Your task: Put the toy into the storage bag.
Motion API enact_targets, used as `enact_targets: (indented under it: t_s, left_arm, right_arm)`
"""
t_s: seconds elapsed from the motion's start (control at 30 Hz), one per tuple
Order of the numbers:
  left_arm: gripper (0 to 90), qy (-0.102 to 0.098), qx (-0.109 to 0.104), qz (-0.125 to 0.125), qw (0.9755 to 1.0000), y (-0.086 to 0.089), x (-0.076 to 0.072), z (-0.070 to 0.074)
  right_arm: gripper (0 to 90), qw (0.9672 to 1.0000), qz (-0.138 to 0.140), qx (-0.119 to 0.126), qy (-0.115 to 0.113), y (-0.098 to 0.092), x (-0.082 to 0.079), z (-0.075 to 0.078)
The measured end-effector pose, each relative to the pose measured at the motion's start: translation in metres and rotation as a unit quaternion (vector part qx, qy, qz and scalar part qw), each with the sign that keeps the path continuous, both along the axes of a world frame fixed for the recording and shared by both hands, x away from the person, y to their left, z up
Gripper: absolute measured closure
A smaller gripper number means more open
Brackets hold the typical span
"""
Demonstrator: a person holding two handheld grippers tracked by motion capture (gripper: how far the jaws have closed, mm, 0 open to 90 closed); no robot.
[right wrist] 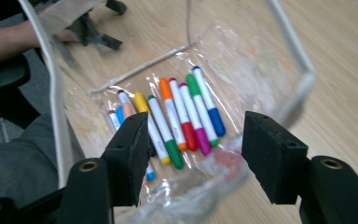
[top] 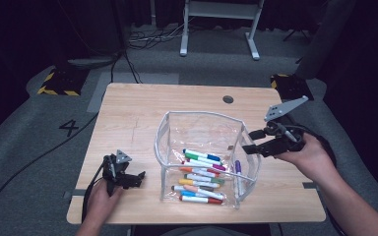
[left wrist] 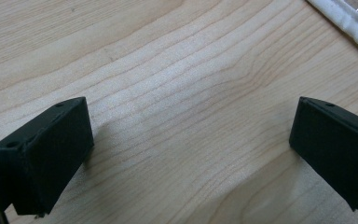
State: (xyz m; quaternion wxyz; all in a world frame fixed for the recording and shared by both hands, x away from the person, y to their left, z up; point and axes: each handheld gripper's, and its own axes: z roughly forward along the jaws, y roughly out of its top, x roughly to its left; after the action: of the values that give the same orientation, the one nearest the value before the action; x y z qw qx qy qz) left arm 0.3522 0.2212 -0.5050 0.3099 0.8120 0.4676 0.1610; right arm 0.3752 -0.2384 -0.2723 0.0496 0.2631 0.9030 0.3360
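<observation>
A clear plastic pouch (top: pixel 202 114) with a white-edged rim stands open in the middle of the wooden table (top: pixel 128 118). Several coloured markers (top: pixel 202 174) lie on its bottom, and a purple one (top: pixel 237 169) rests by its right wall. My right gripper (top: pixel 252 141) hovers just right of the pouch's rim, open and holding nothing. In the right gripper view the gripper (right wrist: pixel 196 154) looks down through the pouch (right wrist: pixel 291 42) at the markers (right wrist: pixel 182 116). My left gripper (top: pixel 135 178) rests low on the table left of the pouch, open (left wrist: pixel 191 149) over bare wood.
A round cable hole (top: pixel 228 99) sits near the table's far edge. A white desk frame (top: pixel 216 29) stands on the grey floor behind. Cables (top: pixel 39 157) trail off the left side. The pouch's white seam (left wrist: pixel 349 21) shows at the left gripper view's upper right.
</observation>
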Motion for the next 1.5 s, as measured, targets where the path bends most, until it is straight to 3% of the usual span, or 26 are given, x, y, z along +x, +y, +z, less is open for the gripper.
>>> enact_targets:
  t_s: [0.27, 0.43, 0.6, 0.7, 0.83, 0.97, 1.0, 1.17, 1.5]
  left_arm:
    - [0.0, 0.0, 0.0, 0.0, 1.0, 0.0, 0.0, 0.0]
    - [0.0, 0.0, 0.0, 0.0, 1.0, 0.0, 0.0, 0.0]
    - [0.0, 0.0, 0.0, 0.0, 1.0, 0.0, 0.0, 0.0]
    - [0.0, 0.0, 0.0, 0.0, 1.0, 0.0, 0.0, 0.0]
    - [0.0, 0.0, 0.0, 0.0, 1.0, 0.0, 0.0, 0.0]
    - [0.0, 0.0, 0.0, 0.0, 1.0, 0.0, 0.0, 0.0]
    - [0.0, 0.0, 0.0, 0.0, 1.0, 0.0, 0.0, 0.0]
    - [0.0, 0.0, 0.0, 0.0, 1.0, 0.0, 0.0, 0.0]
    - [0.0, 0.0, 0.0, 0.0, 1.0, 0.0, 0.0, 0.0]
  right_arm:
    - [43.5, 0.9991, -0.041, 0.01, -0.006, -0.044, -0.002, -0.01]
    - [37.4, 0.9975, -0.066, 0.026, -0.005, -0.066, 0.0, -0.027]
    - [34.9, 0.9964, -0.078, 0.033, -0.001, -0.07, 0.0, -0.058]
    - [33.0, 0.9961, -0.076, 0.042, 0.018, -0.067, 0.001, -0.083]
    - [31.5, 0.9953, -0.085, 0.035, 0.031, -0.063, 0.004, -0.116]
    - [32.4, 0.992, -0.086, 0.072, 0.058, -0.06, 0.011, -0.142]
    - [32.6, 0.9918, -0.085, 0.072, 0.063, -0.059, 0.012, -0.147]
    - [34.2, 0.9933, -0.083, 0.024, 0.076, -0.046, 0.015, -0.176]
    - [35.9, 0.9928, -0.082, -0.005, 0.087, -0.033, 0.013, -0.202]
